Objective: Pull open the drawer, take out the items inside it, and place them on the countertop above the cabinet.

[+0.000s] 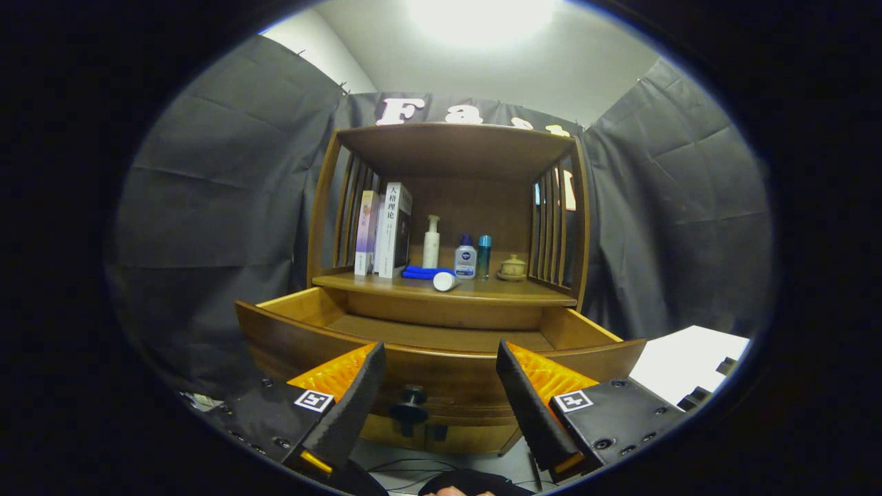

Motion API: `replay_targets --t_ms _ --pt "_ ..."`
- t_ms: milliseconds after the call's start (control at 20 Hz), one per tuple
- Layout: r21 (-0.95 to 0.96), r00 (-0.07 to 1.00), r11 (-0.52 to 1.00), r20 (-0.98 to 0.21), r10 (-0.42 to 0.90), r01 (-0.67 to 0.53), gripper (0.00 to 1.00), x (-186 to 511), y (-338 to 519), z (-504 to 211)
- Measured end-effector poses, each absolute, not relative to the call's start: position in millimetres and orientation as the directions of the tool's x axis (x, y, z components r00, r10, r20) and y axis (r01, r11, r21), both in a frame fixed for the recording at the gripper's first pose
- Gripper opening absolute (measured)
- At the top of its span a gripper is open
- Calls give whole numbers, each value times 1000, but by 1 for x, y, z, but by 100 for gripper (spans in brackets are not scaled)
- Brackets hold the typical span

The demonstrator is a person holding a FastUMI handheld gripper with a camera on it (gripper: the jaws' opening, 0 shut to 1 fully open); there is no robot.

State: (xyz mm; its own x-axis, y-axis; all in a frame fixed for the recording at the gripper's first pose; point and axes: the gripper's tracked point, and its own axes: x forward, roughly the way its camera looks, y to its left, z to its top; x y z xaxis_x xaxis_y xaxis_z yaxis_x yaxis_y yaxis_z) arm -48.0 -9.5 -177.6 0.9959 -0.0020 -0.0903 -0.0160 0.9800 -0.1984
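**Drawer open, jaws free: check the drawer before reaching in**

Nearest, the gripper (pixel 437 406) has its jaws spread wide and holds nothing. Between the two fingers and a little beyond them sits the dark knob (pixel 411 408) on the curved front of the drawer (pixel 441 372). The fingers stand apart from the knob on either side, touching neither it nor the wood.

The drawer is pulled well out of the cabinet (pixel 448 289). Its floor (pixel 441 335) shows as bare wood across the part in view; the near strip just behind the front panel is hidden by that panel, so I cannot tell whether anything lies there.

Beyond the drawer is the bench (pixel 524 293), the cabinet's top under the shelf canopy. On it lie a white tube (pixel 446 281) near the front lip and a blue flat thing (pixel 422 273) just behind it. Further back are standing books (pixel 386 231), a white pump bottle (pixel 431 242), a small clear bottle (pixel 466 258), a blue-capped bottle (pixel 484 257) and a small lidded pot (pixel 513 268).

My reading is that the pulling is done and most or all of the unloading too. To do the present step well, I would lift the gripper and tip it down over the front panel, so the hidden strip comes into sight. Keep the jaws spread until something is truly between them. If an item is there, carry it to the free stretch of bench right of the tube, clear of the bottles.
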Motion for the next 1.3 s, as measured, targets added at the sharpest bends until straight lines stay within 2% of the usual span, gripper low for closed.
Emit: replay_targets --t_ms 600,1300 --pt "-191 980 981 -184 -72 36 100 -14 -17 -225" --pt "-200 978 980 -202 -58 16 98 3 -10 -230"
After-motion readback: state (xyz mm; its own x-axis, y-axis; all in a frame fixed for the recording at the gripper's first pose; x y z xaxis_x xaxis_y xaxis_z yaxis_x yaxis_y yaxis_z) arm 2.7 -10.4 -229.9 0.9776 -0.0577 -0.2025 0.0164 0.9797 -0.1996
